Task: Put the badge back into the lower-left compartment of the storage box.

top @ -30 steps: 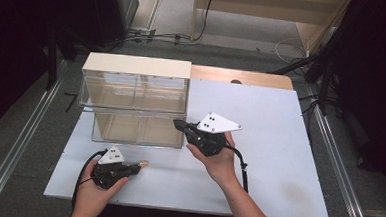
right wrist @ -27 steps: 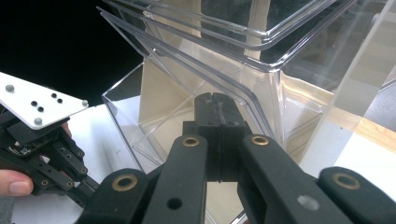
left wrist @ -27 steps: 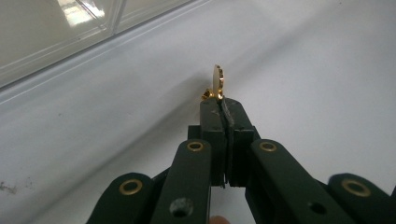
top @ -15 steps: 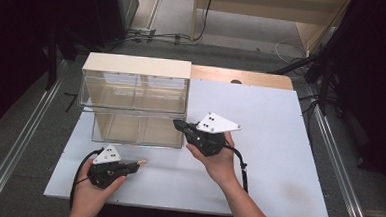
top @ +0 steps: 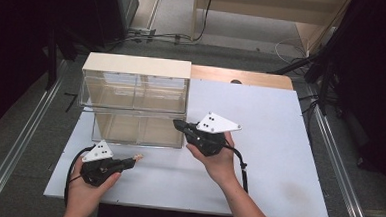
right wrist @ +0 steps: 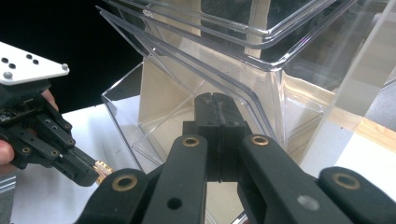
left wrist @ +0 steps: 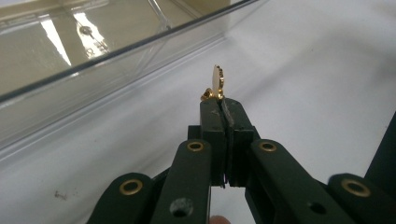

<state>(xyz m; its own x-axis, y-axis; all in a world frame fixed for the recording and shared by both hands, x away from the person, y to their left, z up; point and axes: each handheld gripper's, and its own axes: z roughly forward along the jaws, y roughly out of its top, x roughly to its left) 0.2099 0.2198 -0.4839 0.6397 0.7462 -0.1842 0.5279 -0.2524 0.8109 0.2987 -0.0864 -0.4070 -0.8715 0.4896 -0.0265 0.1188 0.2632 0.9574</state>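
A clear plastic drawer cabinet (top: 137, 65) with a cream top stands at the back left of the white table (top: 274, 143). Its lower drawer (top: 129, 131) is pulled out toward me. My left gripper (top: 132, 159) lies low in front of that drawer, shut on a small gold piece (top: 138, 157) that sticks out past the tips (left wrist: 217, 81). My right gripper (top: 176, 122) is shut, its tips (right wrist: 215, 99) against the front right rim of the clear drawer (right wrist: 154, 121). I cannot tell whether it pinches the rim. The right gripper view shows the left gripper (right wrist: 91, 173) with the gold piece (right wrist: 104, 168).
A wooden strip (top: 242, 77) runs behind the table beside the cabinet. Metal rails (top: 24, 134) (top: 333, 161) flank the table on both sides. Cables (top: 155, 35) lie on the floor at the back, near a wooden bench (top: 266, 7).
My left gripper has shifted a little to the left with the gold piece still in it. The right gripper has stayed at the drawer.
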